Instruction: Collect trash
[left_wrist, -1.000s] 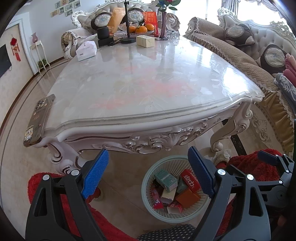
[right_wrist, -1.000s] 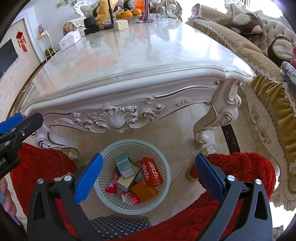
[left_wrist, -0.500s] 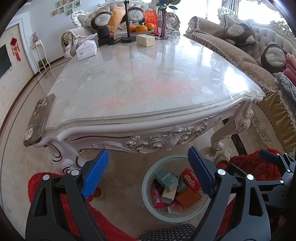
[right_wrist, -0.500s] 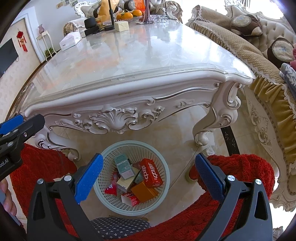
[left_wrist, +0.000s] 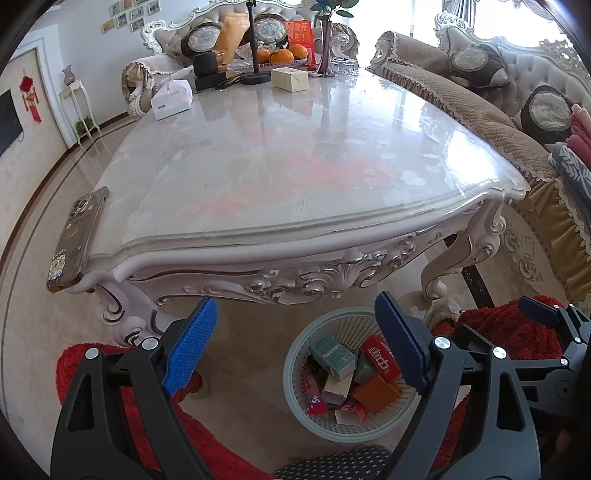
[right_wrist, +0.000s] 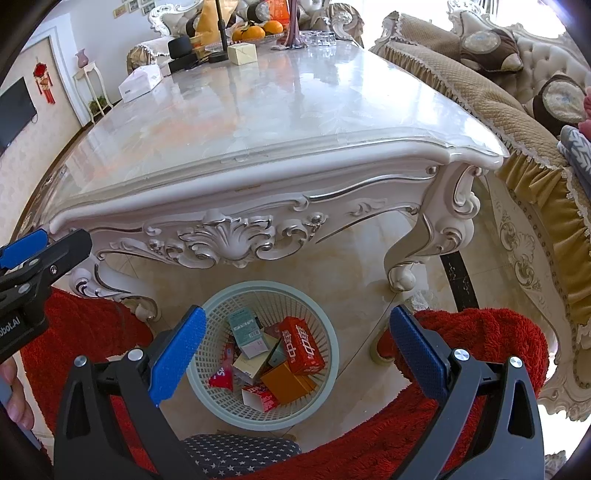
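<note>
A pale green mesh waste basket (left_wrist: 295, 354) stands on the floor under the front edge of the white carved table (left_wrist: 288, 243); it also shows in the right wrist view (right_wrist: 325, 321). It holds several small cartons, among them a red box (right_wrist: 301, 345) and an orange box (right_wrist: 286, 382). My left gripper (left_wrist: 295, 343) is open and empty, above the floor left of the basket. My right gripper (right_wrist: 295, 350) is open and empty, above the basket.
On the table lie a phone (left_wrist: 77, 240) at the front left corner, a white tissue box (left_wrist: 171, 99), a cream box (left_wrist: 290, 79), a fruit tray (left_wrist: 277, 57) and a vase. A sofa (left_wrist: 480, 110) runs along the right. Red fabric (right_wrist: 480, 354) lies below.
Both views have shifted only slightly; the basket and its contents lie as before. Both grippers stay open.
</note>
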